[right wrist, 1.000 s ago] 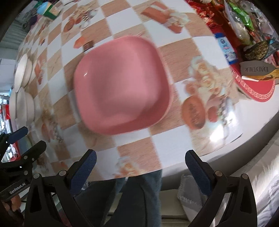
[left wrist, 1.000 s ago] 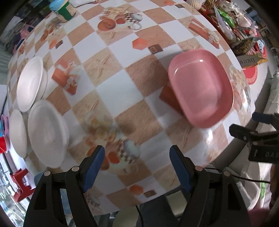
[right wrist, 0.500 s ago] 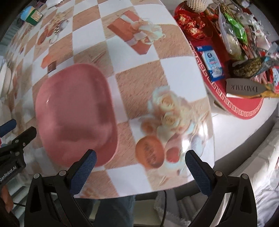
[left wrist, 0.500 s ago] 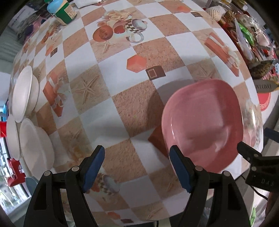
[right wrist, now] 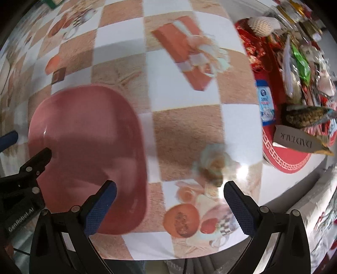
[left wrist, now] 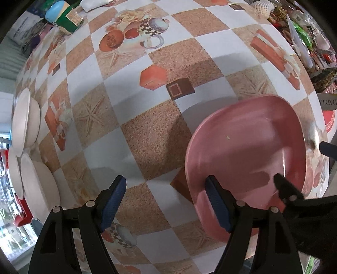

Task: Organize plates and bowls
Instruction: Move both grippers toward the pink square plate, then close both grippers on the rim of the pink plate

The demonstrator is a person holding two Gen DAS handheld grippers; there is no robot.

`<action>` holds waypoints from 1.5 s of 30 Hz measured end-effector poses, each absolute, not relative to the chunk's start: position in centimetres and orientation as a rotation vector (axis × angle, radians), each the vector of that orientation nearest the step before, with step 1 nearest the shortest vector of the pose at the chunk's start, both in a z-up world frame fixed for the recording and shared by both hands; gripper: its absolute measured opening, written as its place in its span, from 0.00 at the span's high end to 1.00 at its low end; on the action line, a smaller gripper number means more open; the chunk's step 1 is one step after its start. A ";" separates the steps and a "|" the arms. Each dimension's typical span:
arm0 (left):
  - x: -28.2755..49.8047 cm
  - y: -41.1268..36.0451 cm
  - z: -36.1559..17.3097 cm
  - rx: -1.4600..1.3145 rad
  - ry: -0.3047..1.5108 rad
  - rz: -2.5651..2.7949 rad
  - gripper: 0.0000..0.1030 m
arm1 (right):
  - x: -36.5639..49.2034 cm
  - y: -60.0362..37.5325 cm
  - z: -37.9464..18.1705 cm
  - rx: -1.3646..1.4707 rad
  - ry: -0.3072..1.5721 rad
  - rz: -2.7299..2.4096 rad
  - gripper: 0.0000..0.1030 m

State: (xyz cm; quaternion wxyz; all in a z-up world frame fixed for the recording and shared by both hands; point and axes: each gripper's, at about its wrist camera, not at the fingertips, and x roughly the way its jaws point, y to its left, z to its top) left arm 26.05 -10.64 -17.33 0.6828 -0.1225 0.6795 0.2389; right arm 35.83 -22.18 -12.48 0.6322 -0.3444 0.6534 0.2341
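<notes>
In the left wrist view the left gripper [left wrist: 165, 201] has its blue-padded fingers [left wrist: 112, 199] spread wide with nothing between them; its right-hand finger overlaps the lower left rim of the pink plate [left wrist: 248, 160], though whether it touches cannot be told. The plate lies in the lower right of that frame on the checkered table [left wrist: 147, 105], near the table's edge. In the right wrist view the right gripper [right wrist: 169, 207] is likewise spread apart and grasping nothing, its left-hand finger over the plate's lower right part, while the plate [right wrist: 84, 134] fills the left half of the frame. The other gripper's black finger shows at the plate's rim in each view. At the left edge of the left wrist frame white bowls [left wrist: 31, 181] and white plates [left wrist: 21, 122] stand in a row, well apart from the pink plate. A green and blue container [left wrist: 63, 18] lies at the upper left. A red tray [right wrist: 288, 156] with packets sits at the right of the right wrist frame.
</notes>
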 end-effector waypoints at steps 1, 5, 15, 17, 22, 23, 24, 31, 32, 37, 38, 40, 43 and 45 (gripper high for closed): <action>26.1 -10.9 -17.4 -0.275 1.522 0.538 0.22 | 35.5 -21.9 -12.5 -0.799 1.492 0.546 0.01; 24.4 -9.8 -17.5 -0.326 1.521 0.535 0.22 | 34.5 -21.3 -12.5 -0.800 1.494 0.568 0.01; 21.9 -9.0 -16.9 -0.335 1.528 0.528 0.22 | 31.3 -20.2 -13.0 -0.803 1.533 0.641 0.01; 21.0 -8.8 -16.8 -0.322 1.526 0.529 0.22 | 30.1 -19.5 -13.1 -0.822 1.531 0.667 0.01; 19.2 -7.4 -15.8 -0.401 1.505 0.545 0.22 | 27.4 -18.2 -13.0 -0.834 1.542 0.728 0.01; 18.9 -7.1 -15.5 -0.419 1.495 0.550 0.22 | 27.4 -18.1 -12.8 -0.837 1.536 0.726 0.01; 18.8 -7.0 -15.4 -0.433 1.487 0.554 0.22 | 27.5 -18.1 -12.6 -0.840 1.526 0.726 0.01; 18.4 -5.5 -14.5 -0.603 1.462 0.635 0.22 | 30.5 -18.4 -11.3 -0.857 1.470 0.715 0.01; 18.2 -5.5 -14.5 -0.618 1.461 0.644 0.22 | 31.0 -18.3 -11.2 -0.852 1.469 0.715 0.01; 17.5 -6.2 -15.6 -0.670 1.480 0.682 0.22 | 31.7 -17.3 -11.7 -0.888 1.455 0.776 0.01; 17.4 -6.3 -16.0 -0.696 1.483 0.683 0.22 | 31.7 -17.1 -12.1 -0.911 1.447 0.785 0.01; 17.1 -6.2 -16.3 -0.729 1.483 0.701 0.22 | 31.5 -16.6 -12.7 -0.958 1.433 0.794 0.01; 16.8 -6.1 -16.7 -0.757 1.478 0.707 0.22 | 31.4 -16.4 -13.1 -0.961 1.431 0.815 0.01; 16.5 -5.9 -16.9 -0.749 1.477 0.712 0.22 | 31.4 -16.3 -13.0 -0.951 1.432 0.823 0.01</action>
